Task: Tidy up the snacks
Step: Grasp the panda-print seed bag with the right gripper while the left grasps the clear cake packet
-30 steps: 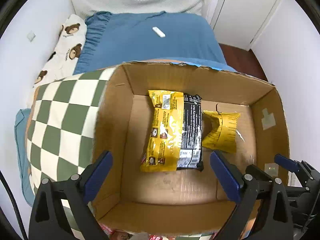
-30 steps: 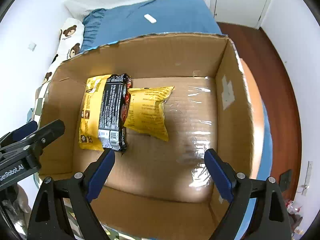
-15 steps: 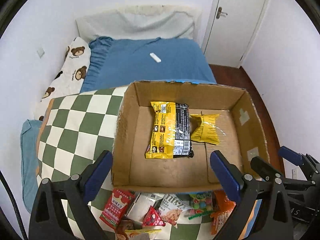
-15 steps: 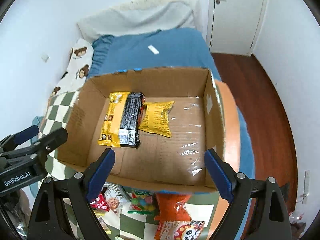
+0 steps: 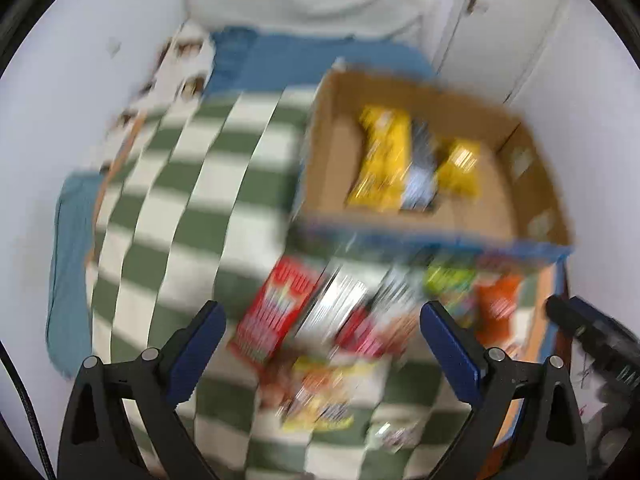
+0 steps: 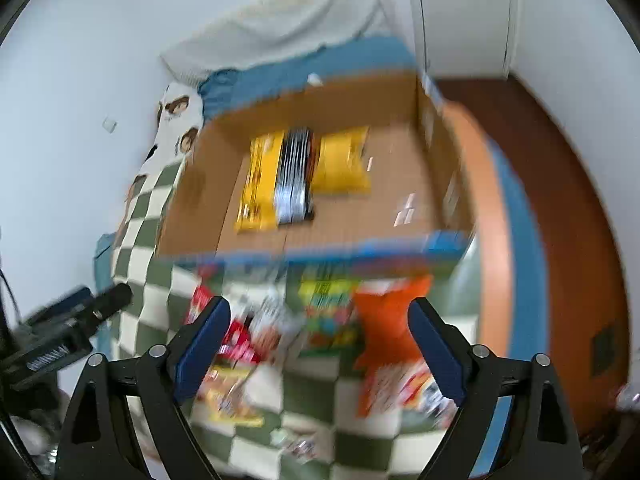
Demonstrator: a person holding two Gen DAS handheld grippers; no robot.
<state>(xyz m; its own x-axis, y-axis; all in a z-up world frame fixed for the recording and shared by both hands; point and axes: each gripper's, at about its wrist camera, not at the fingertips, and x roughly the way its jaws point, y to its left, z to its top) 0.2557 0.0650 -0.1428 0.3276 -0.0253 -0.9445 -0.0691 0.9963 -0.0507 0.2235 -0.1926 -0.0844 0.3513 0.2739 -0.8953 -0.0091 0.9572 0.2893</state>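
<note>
Both pictures are blurry. The left hand-held gripper (image 5: 320,344) has its jaws wide apart and holds nothing. The right hand-held gripper (image 6: 318,338) also holds nothing; its jaws have just been closing a little but are still apart. Under both lies a pile of snack packets (image 5: 320,340) on the green and white checked blanket (image 5: 192,200) on the bed. Just behind the pile stands a cardboard box (image 6: 208,184). Inside it lie a big yellow and black bag (image 6: 276,178) and a small yellow bag (image 6: 342,164), touching each other.
</note>
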